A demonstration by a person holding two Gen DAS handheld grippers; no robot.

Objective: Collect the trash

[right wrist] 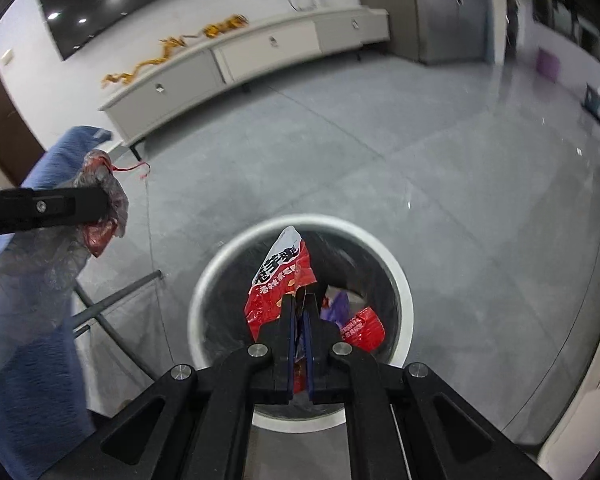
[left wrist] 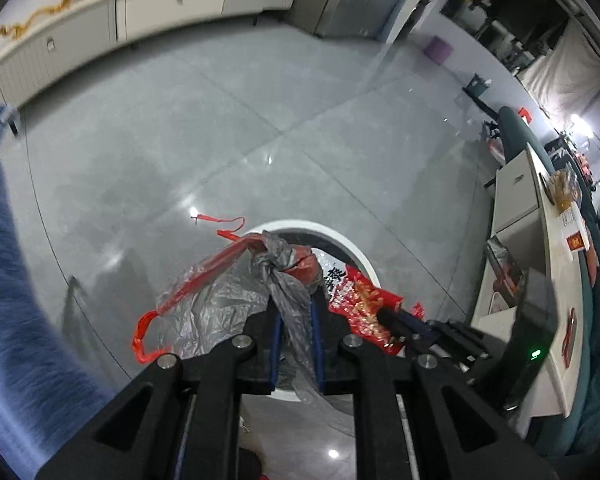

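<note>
Right now the round white-rimmed trash bin with a dark liner (right wrist: 400,276) sits on the grey floor directly below the right tool, mouth up, some red and purple wrappers already inside

Next biggest, the crumpled clear-grey plastic bag with red handles (left wrist: 220,304): the left gripper (left wrist: 295,312) is clamped on its knotted grey neck, blue pads pinching it, the bag body spilling out to the left of the fingers and off the bin rim; in the right view this tool comes in level from the left edge, well left of the bin mouth

Then the red-and-white printed snack wrapper (right wrist: 280,280): the right gripper (right wrist: 299,316) is closed tight on its lower edge, long axis running straight up away from the fingers, hanging right over the bin opening

Key relation: wrapper is already above the mouth, right hand nearer the bin, so likely release comes there first; left bag probably has to travel right to clear the rim, loose handles could snag
</note>
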